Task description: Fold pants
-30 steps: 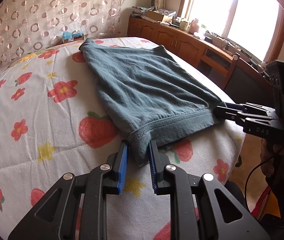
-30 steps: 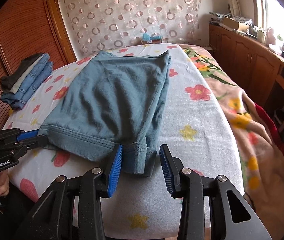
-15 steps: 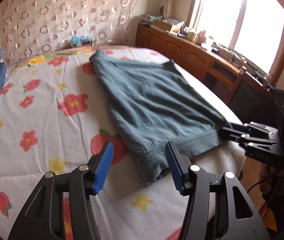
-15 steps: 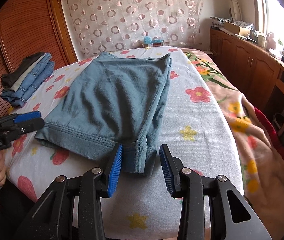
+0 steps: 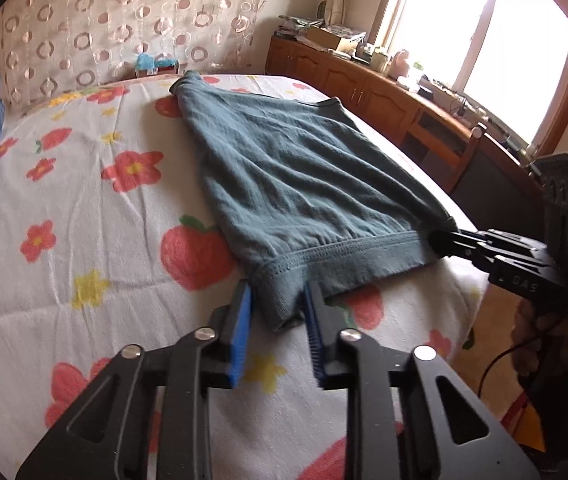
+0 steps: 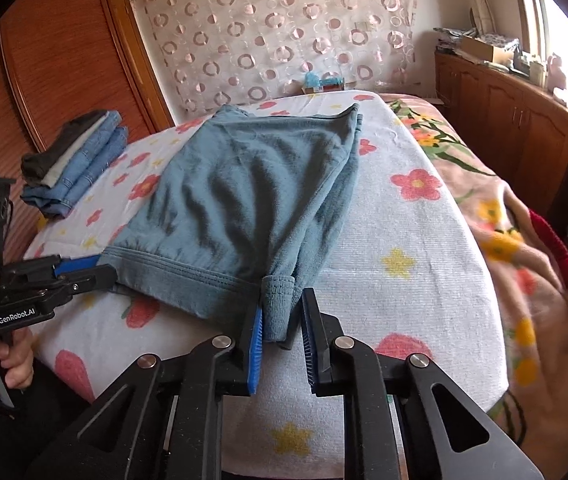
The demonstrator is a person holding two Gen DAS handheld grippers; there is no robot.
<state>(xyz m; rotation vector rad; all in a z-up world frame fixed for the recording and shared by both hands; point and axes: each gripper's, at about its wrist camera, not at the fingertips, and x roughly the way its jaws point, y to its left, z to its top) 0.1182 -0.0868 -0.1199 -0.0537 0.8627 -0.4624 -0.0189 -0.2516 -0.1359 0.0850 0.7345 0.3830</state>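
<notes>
Teal-grey pants [image 5: 304, 184] [image 6: 244, 192] lie folded flat on the flowered bed cover [image 5: 84, 216], waistband toward me. My left gripper [image 5: 278, 296] is at the near left corner of the band. Its jaws are closing, and the cloth fills the gap between the blue pads. In the right wrist view that left gripper [image 6: 104, 270] nips the corner. My right gripper [image 6: 282, 300] is closing on the near right corner, which stands bunched up between its pads. In the left wrist view the right gripper [image 5: 438, 242] pinches the band's end.
A stack of folded jeans [image 6: 80, 164] sits at the bed's far left by the wooden wardrobe [image 6: 64, 60]. A flowered blanket [image 6: 504, 220] hangs off the right side. Wooden cabinets [image 5: 384, 92] run under the window. The bed's near edge is just below both grippers.
The left gripper let go of its corner, opened wide, then narrowed around it again. The right jaws closed in, and the right corner now stands bunched instead of lying flat.
</notes>
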